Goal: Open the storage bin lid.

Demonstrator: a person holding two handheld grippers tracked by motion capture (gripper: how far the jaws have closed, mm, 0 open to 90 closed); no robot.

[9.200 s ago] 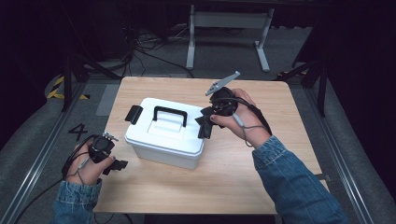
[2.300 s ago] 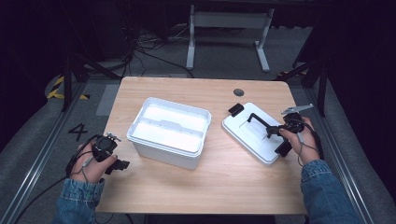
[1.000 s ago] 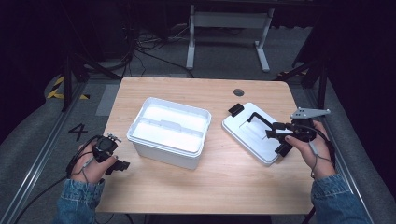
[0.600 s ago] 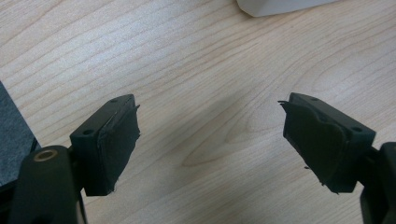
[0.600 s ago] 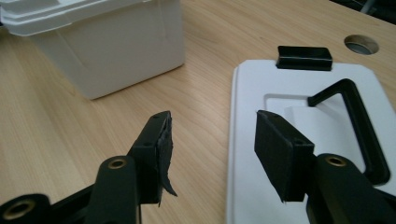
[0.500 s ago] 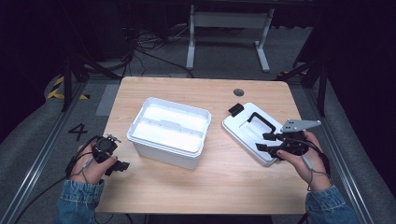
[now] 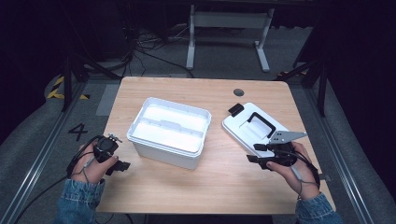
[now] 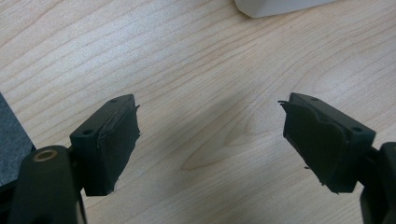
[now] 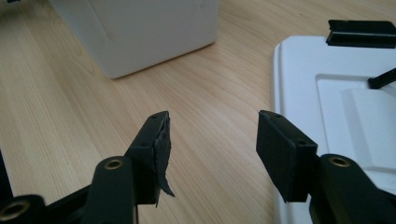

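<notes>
White plastic marks the two main things on the wooden table (image 7: 159, 186) in the high view: an open box (image 7: 169, 130) near the middle and its lid (image 7: 254, 128) lying flat to the right, top side up, with a black handle (image 7: 259, 124) and a black latch (image 7: 236, 109) at its far corner. The box and lid lie apart, with bare wood between them. The right gripper (image 7: 258, 154) sits at the near edge of the lid, held in the person's right hand (image 7: 292, 170), and its fingers have just been opening, with nothing between them. The left gripper (image 7: 122, 165) rests at the near left of the table in the left hand (image 7: 88, 163), just beside the box. In the left gripper view, its fingers (image 8: 114, 140) stand wide apart over bare wood, and a corner of the box (image 8: 280, 5) shows at the top edge. In the right gripper view, the fingers (image 9: 280, 149) stand apart with only wood between them; the lid (image 9: 336, 93) lies along the right side, its edge just beside the right finger, and the box (image 9: 144, 28) stands farther off at the upper left.
</notes>
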